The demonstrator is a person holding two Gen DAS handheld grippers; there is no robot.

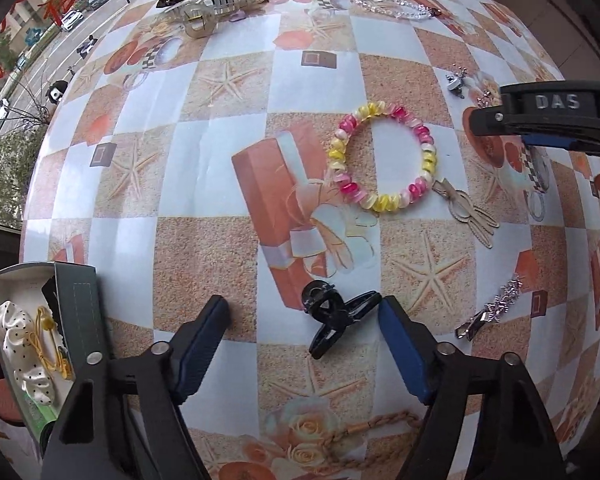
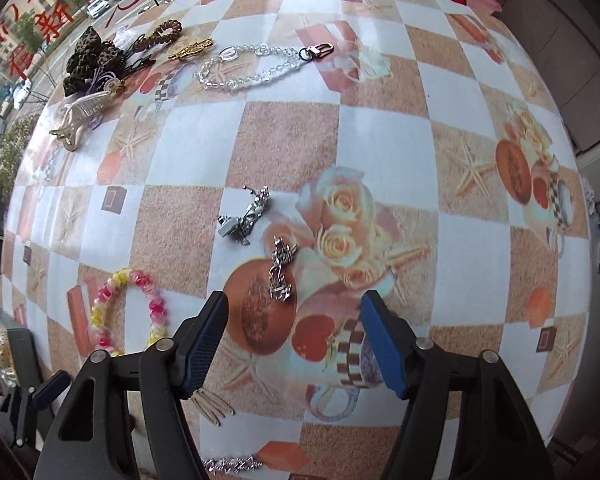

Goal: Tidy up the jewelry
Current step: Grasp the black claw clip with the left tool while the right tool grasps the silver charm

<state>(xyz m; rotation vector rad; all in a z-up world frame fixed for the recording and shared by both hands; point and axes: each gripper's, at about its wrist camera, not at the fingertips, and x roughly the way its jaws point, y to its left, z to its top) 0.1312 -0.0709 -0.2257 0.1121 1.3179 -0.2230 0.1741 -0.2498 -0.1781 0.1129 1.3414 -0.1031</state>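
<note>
My left gripper (image 1: 304, 316) is open just above the table, its fingers either side of a small black claw clip (image 1: 332, 316) that touches the right pad. Beyond lies a pink, yellow and white bead bracelet (image 1: 384, 156), also in the right wrist view (image 2: 128, 312). An open grey box (image 1: 32, 332) at the lower left holds a white dotted scrunchie (image 1: 16, 344) and a yellow tie. My right gripper (image 2: 294, 320) is open over a silver chain piece (image 2: 280, 274); a second silver piece (image 2: 246, 216) lies beyond. The right gripper also shows in the left wrist view (image 1: 556, 116).
A beige leaf-shaped clip (image 1: 464, 208) and a rhinestone clip (image 1: 492, 308) lie right of the bracelet. At the far edge are a cream claw clip (image 1: 212, 8), a leopard scrunchie (image 2: 92, 58), a brown coil tie (image 2: 164, 32), a gold clip (image 2: 190, 49) and a clear bead chain (image 2: 256, 64).
</note>
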